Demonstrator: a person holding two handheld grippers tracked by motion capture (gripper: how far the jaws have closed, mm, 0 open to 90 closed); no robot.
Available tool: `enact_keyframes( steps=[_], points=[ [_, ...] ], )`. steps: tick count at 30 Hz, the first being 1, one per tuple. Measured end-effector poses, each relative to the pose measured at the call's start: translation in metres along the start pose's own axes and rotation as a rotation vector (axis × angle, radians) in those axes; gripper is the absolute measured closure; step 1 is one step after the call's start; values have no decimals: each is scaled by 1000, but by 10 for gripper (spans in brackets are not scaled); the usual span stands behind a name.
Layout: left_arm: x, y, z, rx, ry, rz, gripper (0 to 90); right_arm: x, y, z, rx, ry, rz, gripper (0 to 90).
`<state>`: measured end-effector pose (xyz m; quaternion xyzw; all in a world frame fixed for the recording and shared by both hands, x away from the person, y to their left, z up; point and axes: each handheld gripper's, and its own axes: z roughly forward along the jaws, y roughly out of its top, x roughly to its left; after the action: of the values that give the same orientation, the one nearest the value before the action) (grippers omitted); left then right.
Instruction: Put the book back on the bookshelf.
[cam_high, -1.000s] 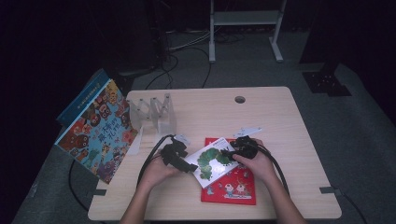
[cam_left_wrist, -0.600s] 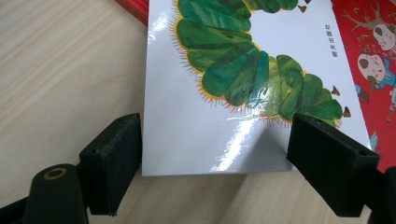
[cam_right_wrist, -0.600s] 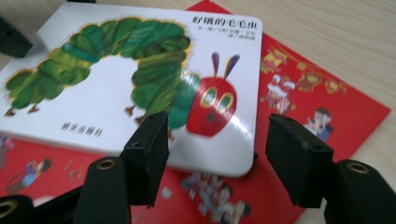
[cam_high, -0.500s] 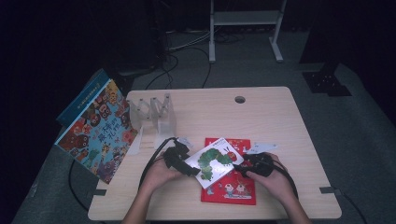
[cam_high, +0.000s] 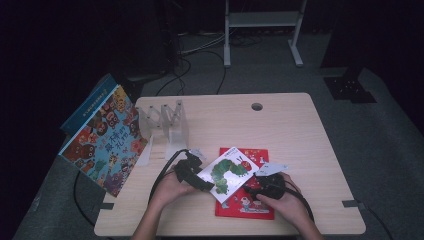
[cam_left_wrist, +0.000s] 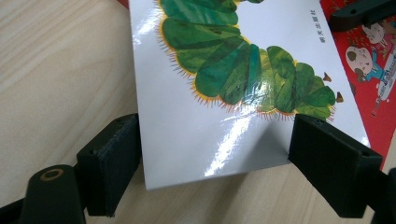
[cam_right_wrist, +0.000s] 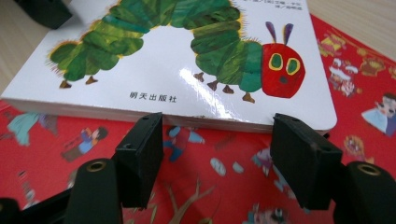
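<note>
On a pale wooden desk, two hand-held claws work a white caterpillar picture book that lies askew atop a red picture book. Left claw grips the white book across one short end: one pad sits against the long edge at the corner, the other against the opposite long edge, and that end juts over bare wood beyond the red cover. In the high view the left claw comes at the book from its left, the hand behind it low on the desk, forearm rising from the near edge, black cable looping back. Right claw stands just short of the white book's thick long edge, its jaws, which have just been opening, parted with nothing between them, the pads hovering over the red cover below. In the high view the right claw lies level just right of the book, the hand cupped over it. Far beyond both claws the desk lies bare toward its rear edge; left of the left claw stand a clear plastic book rack and a large owl-patterned book leaning at the desk's side.
</note>
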<state>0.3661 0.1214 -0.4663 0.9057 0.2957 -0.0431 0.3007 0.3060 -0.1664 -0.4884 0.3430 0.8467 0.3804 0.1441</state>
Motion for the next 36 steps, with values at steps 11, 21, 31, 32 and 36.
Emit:
enact_keyframes(
  steps=[11, 21, 31, 32, 36],
  points=[
    [4, -4, 3, -3, -20, -32, 93, 3, 8, 12, -20, 51, -15, 260],
    [2, -3, 7, 13, -22, -22, 21, 19, 5, 15, -33, 43, -60, 175],
    [0, -2, 9, 30, -18, -18, 0, 28, 5, 17, -26, 46, -62, 139],
    [0, -1, 9, 31, -16, -21, 0, 28, 5, 17, -26, 46, -62, 139],
    [-1, 0, 8, 29, -11, -20, 2, 28, 5, 17, -25, 44, -62, 136]
  ],
)
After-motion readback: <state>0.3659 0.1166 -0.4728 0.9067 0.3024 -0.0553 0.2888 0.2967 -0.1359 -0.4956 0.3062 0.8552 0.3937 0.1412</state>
